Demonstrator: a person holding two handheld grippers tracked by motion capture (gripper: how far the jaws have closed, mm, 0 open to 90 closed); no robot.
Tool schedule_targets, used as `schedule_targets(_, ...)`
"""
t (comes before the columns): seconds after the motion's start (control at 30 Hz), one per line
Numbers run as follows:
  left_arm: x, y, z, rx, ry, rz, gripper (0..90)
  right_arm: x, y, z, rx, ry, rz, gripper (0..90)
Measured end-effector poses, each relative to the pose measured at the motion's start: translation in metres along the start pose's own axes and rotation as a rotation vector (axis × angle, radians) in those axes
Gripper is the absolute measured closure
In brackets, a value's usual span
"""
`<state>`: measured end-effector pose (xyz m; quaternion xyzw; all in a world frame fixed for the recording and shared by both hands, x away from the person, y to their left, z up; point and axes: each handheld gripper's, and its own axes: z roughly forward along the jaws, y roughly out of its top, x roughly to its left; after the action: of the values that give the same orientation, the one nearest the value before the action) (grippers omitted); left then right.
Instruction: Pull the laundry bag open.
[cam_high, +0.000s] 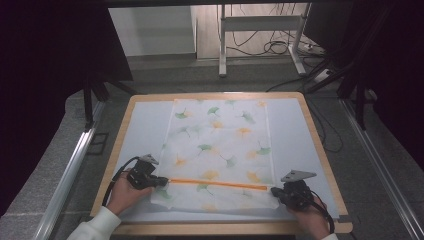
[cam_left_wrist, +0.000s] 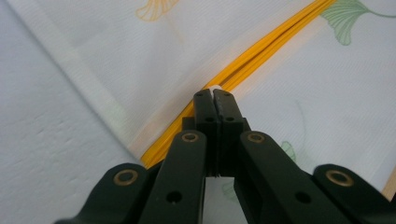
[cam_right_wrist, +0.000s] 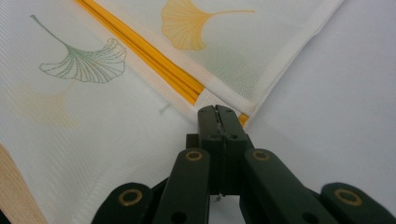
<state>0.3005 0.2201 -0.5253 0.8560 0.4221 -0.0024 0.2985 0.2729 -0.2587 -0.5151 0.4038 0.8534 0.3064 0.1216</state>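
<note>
While white ginkgo-leaf-print mesh cloth (cam_high: 220, 145) lies flat on desk (cam_high: 145, 120) | left hand-held gripper (cam_high: 161, 181) clenched on cloth's orange zipper strip (cam_high: 217, 183), left end | right hand-held gripper (cam_high: 276, 192) clenched on strip's right end

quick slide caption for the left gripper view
Left claw shut on the white cloth at its orange band.

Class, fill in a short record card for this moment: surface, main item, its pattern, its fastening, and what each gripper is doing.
Surface: pale mat on a wooden-edged table
Main item: white mesh bag, lying flat
Pattern: green and orange ginkgo leaves
Fastening: orange zip running across the near end
Left gripper: jaws closed at the zip's left end, a small white piece between the tips
Right gripper: jaws closed at the zip's right end
</note>
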Motion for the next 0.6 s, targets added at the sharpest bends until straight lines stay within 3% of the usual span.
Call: schedule_targets(0.6, 0.009, -0.011, -0.01, 0.0, 0.021, -0.029, 90.0, 0.001, 0.0, 0.0, 0.0, -0.004, -0.014, 90.0)
